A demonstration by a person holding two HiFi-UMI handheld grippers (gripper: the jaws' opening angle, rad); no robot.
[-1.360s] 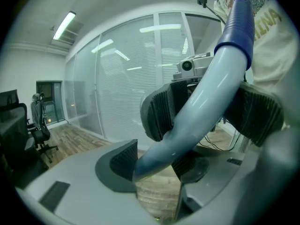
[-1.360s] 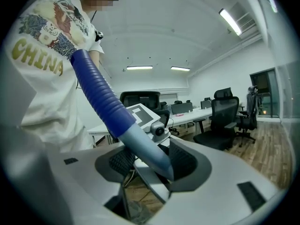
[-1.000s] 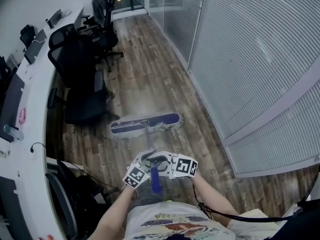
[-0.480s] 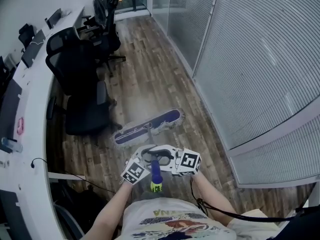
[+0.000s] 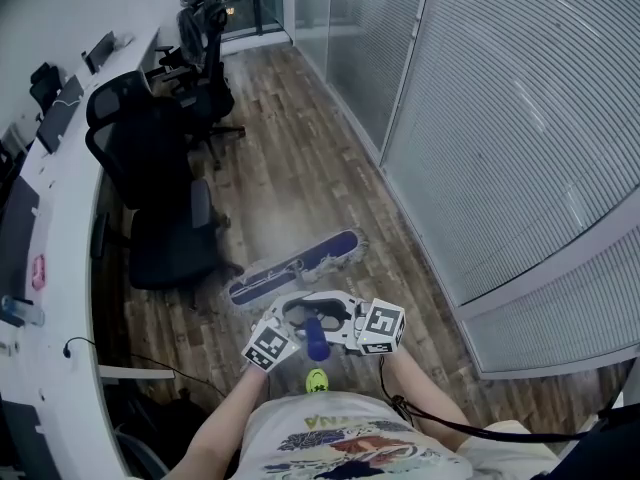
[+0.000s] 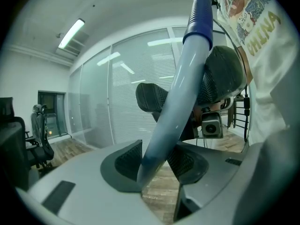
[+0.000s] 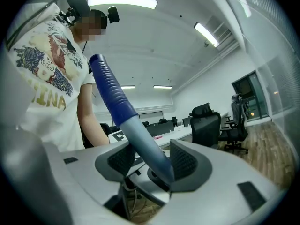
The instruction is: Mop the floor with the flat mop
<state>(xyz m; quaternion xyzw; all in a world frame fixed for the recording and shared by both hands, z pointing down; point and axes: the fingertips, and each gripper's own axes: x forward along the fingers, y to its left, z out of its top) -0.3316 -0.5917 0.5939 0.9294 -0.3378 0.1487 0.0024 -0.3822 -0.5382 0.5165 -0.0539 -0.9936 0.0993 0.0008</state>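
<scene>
Pulling the mop head (image 5: 295, 268) nearer and aslant on the floor (image 5: 300, 168) since before. Clamping the handle (image 5: 316, 340) in the left gripper (image 6: 154, 163), just tightening its jaws, and in the right gripper (image 7: 150, 165), for two-handed steering.

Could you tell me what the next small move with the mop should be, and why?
Probably push the handle so the mop head slides forward along the floor, between the black chairs and the glass wall. The head lies slanted, close to the person, and open floor stretches ahead of it.
</scene>
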